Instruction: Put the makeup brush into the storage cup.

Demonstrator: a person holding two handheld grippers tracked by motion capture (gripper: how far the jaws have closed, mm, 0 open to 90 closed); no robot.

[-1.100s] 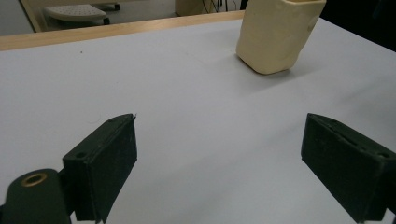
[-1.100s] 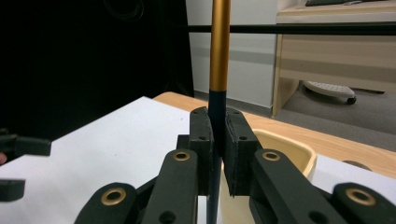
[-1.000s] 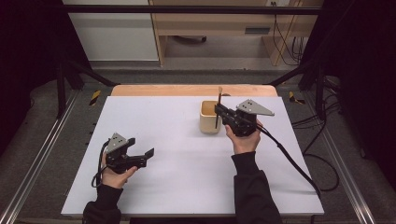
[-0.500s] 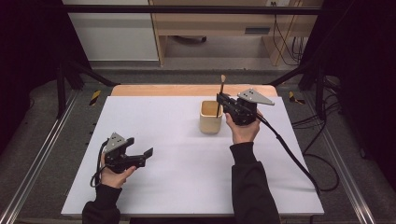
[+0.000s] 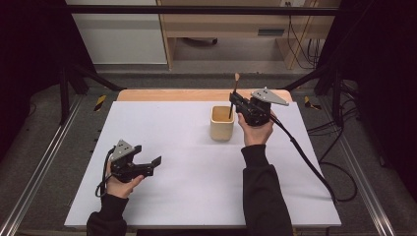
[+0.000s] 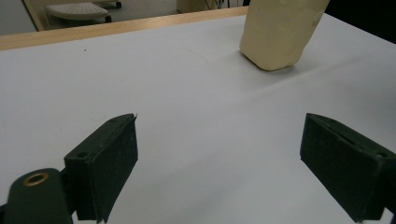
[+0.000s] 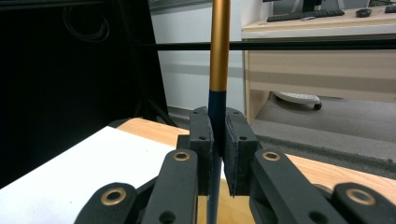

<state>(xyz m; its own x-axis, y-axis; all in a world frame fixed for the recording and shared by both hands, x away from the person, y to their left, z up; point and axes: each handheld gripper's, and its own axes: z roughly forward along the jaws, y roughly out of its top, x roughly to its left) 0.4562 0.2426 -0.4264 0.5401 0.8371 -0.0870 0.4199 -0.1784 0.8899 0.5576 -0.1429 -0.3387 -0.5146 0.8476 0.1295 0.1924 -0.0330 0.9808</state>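
Gold above, dark blue below: the stick (image 7: 218, 56) stands upright, pinched at its dark part by the right gripper (image 7: 218, 144), whose jaws are pressed together on it from both sides. High view: stick (image 5: 234, 93) rises past the top of the gripper, pale tip uppermost, lower end pointing down into the cup (image 5: 222, 123); whether that end touches the cup's inside cannot be told. Right gripper (image 5: 236, 104) sits just beside the cup, at its far right edge, held in the right hand (image 5: 255, 130), cable trailing off toward the table's right side. Cup is cream, squarish with rounded corners, open top, standing upright on the white sheet (image 5: 196, 167) near the table's far middle. Wooden table edge (image 5: 167, 94) shows beyond the sheet. Left gripper (image 5: 152, 164) is well apart from the cup, near the front left of the sheet, low over it, held in the left hand (image 5: 120, 179). Left gripper view: its jaws stand spread wide with nothing between them, bare sheet (image 6: 187, 93) under them, cup (image 6: 280, 32) farther off at the upper right, its base resting on the sheet.
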